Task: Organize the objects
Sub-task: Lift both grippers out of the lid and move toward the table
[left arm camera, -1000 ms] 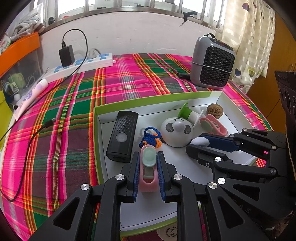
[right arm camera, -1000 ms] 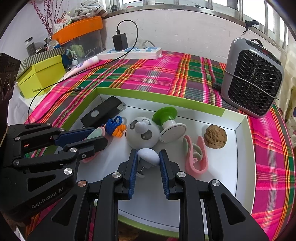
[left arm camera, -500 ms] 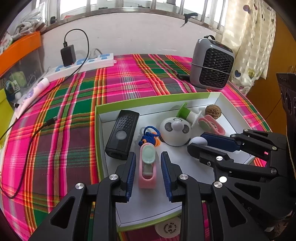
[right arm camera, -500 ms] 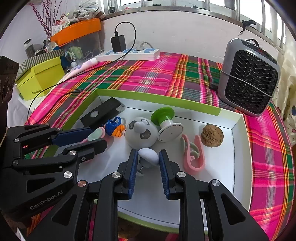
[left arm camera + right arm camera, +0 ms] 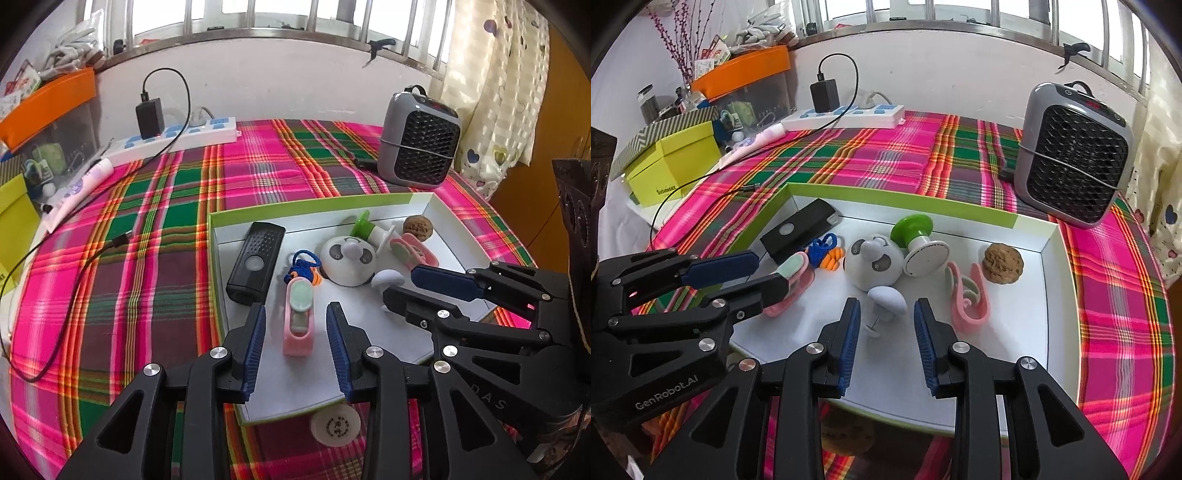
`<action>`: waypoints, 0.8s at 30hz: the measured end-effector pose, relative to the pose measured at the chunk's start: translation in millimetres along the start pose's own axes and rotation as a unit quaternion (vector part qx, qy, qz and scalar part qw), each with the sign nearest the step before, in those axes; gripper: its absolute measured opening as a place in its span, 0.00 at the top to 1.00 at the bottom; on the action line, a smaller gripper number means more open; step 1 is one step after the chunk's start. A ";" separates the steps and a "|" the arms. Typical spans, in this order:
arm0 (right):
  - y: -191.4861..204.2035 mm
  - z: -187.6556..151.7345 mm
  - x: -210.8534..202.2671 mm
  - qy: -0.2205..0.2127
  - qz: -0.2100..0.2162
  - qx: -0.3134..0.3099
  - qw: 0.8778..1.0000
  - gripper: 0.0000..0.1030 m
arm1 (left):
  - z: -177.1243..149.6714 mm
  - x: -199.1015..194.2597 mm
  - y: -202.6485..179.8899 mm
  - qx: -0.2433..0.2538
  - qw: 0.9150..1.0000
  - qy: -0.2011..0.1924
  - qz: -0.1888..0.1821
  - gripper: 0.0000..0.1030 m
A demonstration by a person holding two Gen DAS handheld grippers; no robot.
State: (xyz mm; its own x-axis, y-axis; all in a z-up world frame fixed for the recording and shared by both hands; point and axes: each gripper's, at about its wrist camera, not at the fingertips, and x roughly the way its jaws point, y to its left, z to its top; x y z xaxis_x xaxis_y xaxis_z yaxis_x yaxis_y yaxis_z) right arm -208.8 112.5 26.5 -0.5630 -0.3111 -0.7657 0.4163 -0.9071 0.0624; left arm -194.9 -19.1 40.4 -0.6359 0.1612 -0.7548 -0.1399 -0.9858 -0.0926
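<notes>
A white tray with a green rim lies on the plaid cloth. A pink holder with a mint insert lies flat on the tray floor between the jaws of my left gripper, which are opening, pads clear of it. A pale mushroom-shaped hook lies between the jaws of my right gripper, also opening and off it. Also in the tray: black remote, panda ball, green suction cup, walnut, pink clip.
A grey heater stands behind the tray at right. A power strip with a black charger lies by the wall, its cable trailing over the cloth. A yellow box stands at left. A round white cap lies before the tray.
Both grippers have let go. The left jaws spread off the pink holder and the right jaws off the mushroom hook; both objects now lie on the tray floor.
</notes>
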 end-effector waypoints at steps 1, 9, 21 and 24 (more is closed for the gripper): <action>0.5 -0.5 -1.3 -0.001 0.000 0.000 1.000 0.70 | -1.2 -1.5 0.1 -0.001 1.000 -0.001 0.000 0.68; 3.4 -8.6 -17.2 -0.014 0.000 0.007 1.000 0.70 | -11.3 -18.3 1.7 -0.011 1.000 -0.011 -0.006 0.68; 10.8 -24.3 -42.3 -0.037 0.004 0.016 0.999 0.70 | -34.9 -42.8 3.2 -0.030 0.999 -0.027 -0.013 0.66; 11.3 -29.1 -47.1 -0.043 0.004 0.019 0.999 0.70 | -39.0 -48.1 1.2 -0.027 0.999 -0.029 -0.017 0.64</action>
State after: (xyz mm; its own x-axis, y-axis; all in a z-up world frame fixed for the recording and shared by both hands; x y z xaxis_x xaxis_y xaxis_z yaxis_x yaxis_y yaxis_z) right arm -156.8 125.2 44.7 -0.6195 -0.3404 -0.7074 0.3947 -0.9140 0.0942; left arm -134.9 -29.9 51.3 -0.6742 0.1959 -0.7121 -0.1218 -0.9805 -0.1545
